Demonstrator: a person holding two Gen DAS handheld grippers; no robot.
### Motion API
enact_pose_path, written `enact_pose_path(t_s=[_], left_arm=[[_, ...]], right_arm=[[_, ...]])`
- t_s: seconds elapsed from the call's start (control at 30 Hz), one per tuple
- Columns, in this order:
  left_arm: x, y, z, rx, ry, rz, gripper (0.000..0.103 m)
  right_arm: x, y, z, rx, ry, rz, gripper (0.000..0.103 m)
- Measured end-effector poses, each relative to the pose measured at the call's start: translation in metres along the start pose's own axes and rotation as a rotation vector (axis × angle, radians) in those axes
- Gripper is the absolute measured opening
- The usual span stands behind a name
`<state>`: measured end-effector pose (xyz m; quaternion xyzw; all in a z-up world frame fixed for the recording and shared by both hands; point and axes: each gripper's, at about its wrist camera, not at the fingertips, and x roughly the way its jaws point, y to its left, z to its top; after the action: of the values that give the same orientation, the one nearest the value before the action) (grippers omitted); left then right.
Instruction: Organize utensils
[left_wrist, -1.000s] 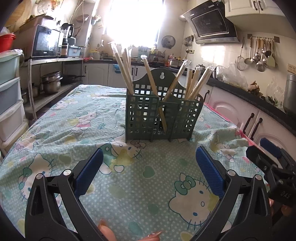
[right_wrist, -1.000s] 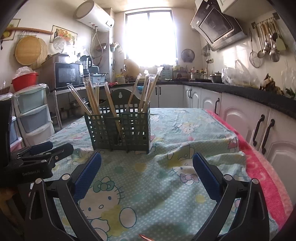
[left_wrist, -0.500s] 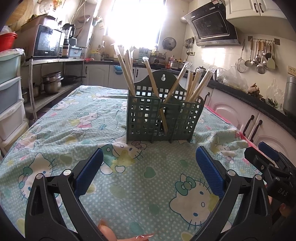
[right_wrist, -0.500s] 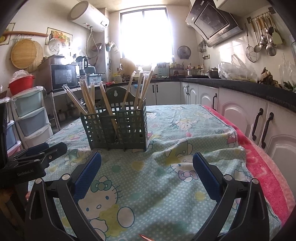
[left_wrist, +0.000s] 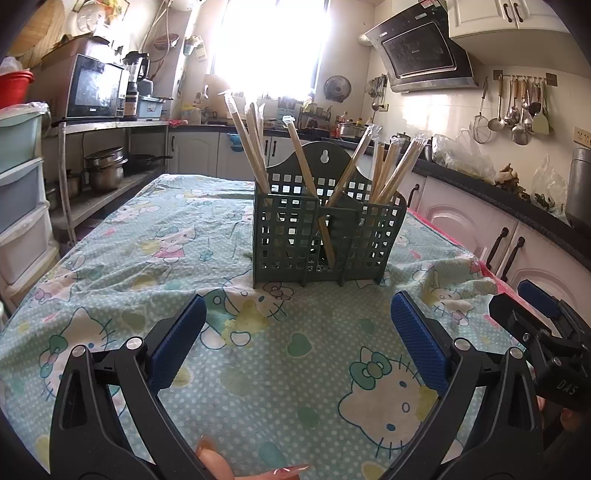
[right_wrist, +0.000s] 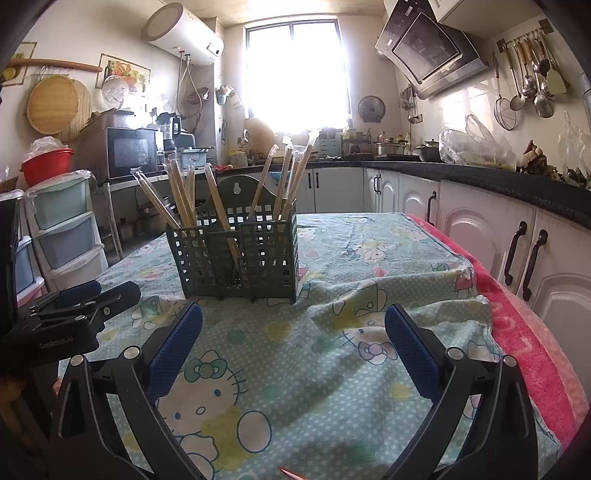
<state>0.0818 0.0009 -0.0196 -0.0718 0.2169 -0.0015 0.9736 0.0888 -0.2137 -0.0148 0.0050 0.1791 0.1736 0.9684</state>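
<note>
The left gripper (left_wrist: 298, 321) had its jaws wide open, and nothing was between its blue pads (left_wrist: 419, 341). It hung low over the tablecloth (left_wrist: 155, 258), which was pale green with cartoon cats on it. The right gripper (right_wrist: 293, 328) was wide open too and held nothing. It also hung just above the cloth. The two grippers were side by side, near each other but not touching.

Straight ahead of both stood the green holder (left_wrist: 327, 230), a plastic box with lots of square holes. It sat upright on the cloth, apart from both grippers. Wooden chopsticks (left_wrist: 247, 146) in clear wrappers stuck up out of it. Some leaned left in the left part, a few crossed in the middle part, and a bunch leaned right in the right part.

A pink towel (right_wrist: 528, 343) lay along the right edge of the table. Behind it were white cabinets (right_wrist: 480, 236) with a dark counter on top. Ladles (left_wrist: 517, 110) hung on the wall, and a microwave (left_wrist: 98, 92) sat on a shelf at the left
</note>
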Motion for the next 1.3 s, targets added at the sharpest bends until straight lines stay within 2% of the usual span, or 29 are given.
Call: enact_pose_path(t_s=[1.3], left_arm=[[-0.0025,-0.0004,-0.0002,0.005,-0.012,0.001,0.092]], right_arm=[[-0.0023,-0.0019,-0.0001,0.007,-0.005,-0.012,0.096]])
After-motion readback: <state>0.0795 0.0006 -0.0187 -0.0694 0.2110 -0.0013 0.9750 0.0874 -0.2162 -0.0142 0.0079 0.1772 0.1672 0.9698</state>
